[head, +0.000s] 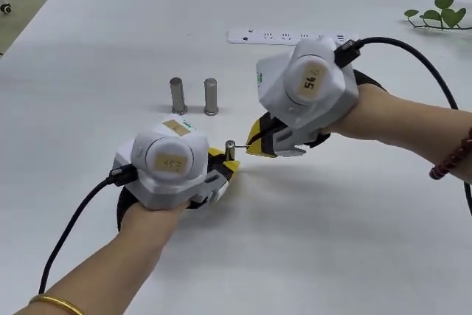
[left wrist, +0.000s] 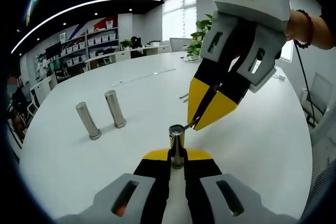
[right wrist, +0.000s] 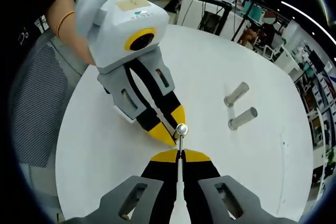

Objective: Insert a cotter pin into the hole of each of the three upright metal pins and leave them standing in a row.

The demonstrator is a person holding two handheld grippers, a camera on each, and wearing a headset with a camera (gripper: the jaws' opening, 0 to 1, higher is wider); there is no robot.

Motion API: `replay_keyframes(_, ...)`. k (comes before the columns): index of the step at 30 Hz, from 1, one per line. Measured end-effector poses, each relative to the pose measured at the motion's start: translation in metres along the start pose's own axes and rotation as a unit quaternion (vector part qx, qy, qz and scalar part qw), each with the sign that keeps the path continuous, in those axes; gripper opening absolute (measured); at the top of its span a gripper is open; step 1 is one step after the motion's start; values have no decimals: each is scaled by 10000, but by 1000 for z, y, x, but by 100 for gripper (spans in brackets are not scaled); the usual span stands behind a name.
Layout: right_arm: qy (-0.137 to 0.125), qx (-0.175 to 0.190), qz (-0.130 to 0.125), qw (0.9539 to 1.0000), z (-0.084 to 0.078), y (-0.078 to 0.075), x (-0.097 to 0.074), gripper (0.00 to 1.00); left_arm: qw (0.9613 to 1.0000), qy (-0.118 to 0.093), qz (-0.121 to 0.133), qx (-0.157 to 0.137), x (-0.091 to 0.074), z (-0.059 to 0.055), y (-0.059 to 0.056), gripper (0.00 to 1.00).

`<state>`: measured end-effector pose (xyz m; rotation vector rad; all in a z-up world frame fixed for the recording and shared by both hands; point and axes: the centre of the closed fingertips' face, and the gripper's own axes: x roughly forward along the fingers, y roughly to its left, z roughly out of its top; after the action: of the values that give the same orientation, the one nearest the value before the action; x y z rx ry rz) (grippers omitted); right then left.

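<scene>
Head view, frame centre: left tongs [head: 223, 167] clamp the short upright grey metal pin [head: 230, 150]. The right tongs [head: 258, 145] grip the thin wire cotter pin [head: 242, 147], lying horizontal, tip at the pin's head from frame right. Hole alignment cannot be confirmed.

Head view: high, looking down at table [head: 88, 35].
Left gripper view: close, facing right gripper [left wrist: 195, 123].
Right gripper view: close, facing left gripper [right wrist: 175, 132].
Shared: metal pin [left wrist: 177, 142], cotter pin [right wrist: 180, 142].
</scene>
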<state>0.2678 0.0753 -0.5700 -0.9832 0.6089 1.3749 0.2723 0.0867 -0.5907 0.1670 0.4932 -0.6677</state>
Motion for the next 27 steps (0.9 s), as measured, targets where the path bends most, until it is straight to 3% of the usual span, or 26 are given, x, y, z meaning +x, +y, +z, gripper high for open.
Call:
replay_keyframes(12,-65,-29,-64,10000,6,2,0,0,10000,-18,37,-35,2,0,0,6)
replay_keyframes(21,-267,70,-127,9995,12,2,1,0,10000,-10,54,-54,3,0,1,6)
replay_keyframes(23,-432,139,-177,9988,18,1,-2,3,10000,-12,63,-63,3,0,1,6)
replay_keyframes(27,-321,28,-258,9991,14,-1,-6,7,10000,-16,67,-42,4,0,1,6)
